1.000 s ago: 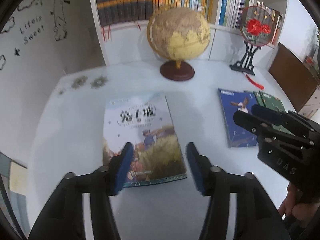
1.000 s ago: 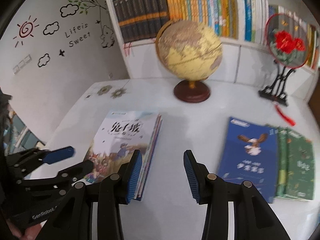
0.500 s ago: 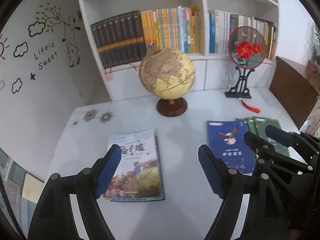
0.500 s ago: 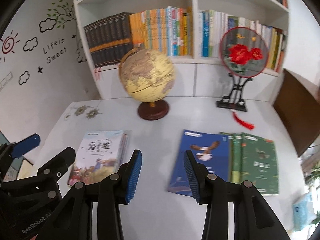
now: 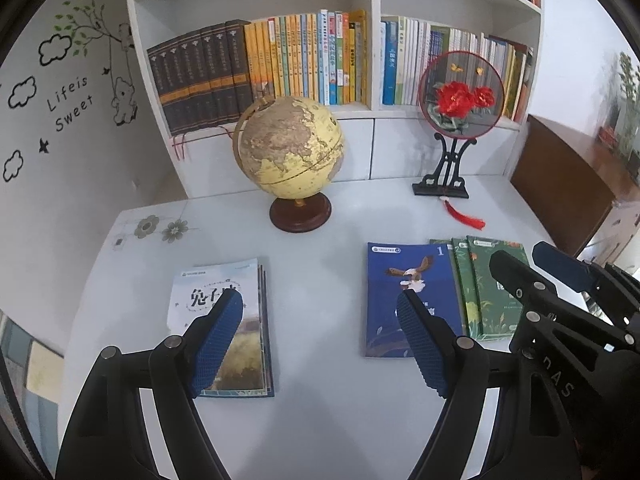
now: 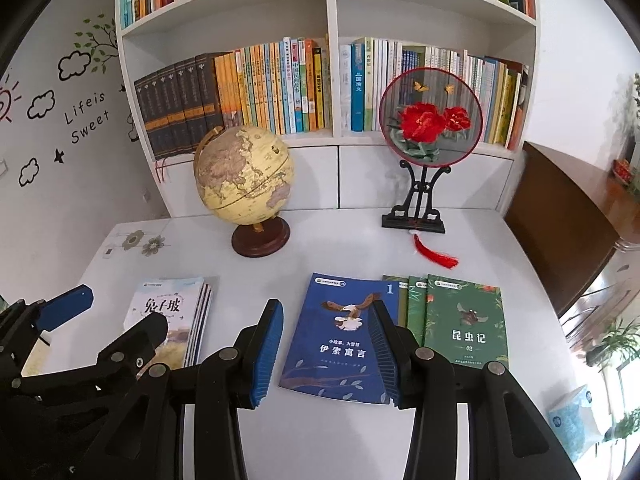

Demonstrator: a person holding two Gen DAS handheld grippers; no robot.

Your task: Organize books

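Observation:
Three lots of books lie flat on the white table (image 5: 320,248). A pale-covered stack (image 5: 200,288) (image 6: 168,308) is at the left. A blue book with an eagle (image 5: 404,264) (image 6: 340,340) lies right of centre, and green books (image 5: 476,292) (image 6: 464,320) fan out beside it. My left gripper (image 5: 318,300) hangs above the bare table between the pale stack and the blue book, jaws wide open and empty. My right gripper (image 6: 326,308) hovers over the blue book's left half, its jaws narrowly apart with nothing between them. Each gripper shows in the other's view (image 5: 536,264) (image 6: 120,308).
A globe (image 5: 290,152) on a dark round base stands at the table's back. A round red-flower fan ornament (image 5: 460,94) on a black stand is to its right. Behind is a white bookshelf (image 6: 332,32) packed with upright books. A brown cabinet (image 5: 568,184) borders the right side.
Both grippers have lifted and drawn back from the table, so the books look smaller and the shelf has come into view. The left jaws have widened; the right jaws look unchanged.

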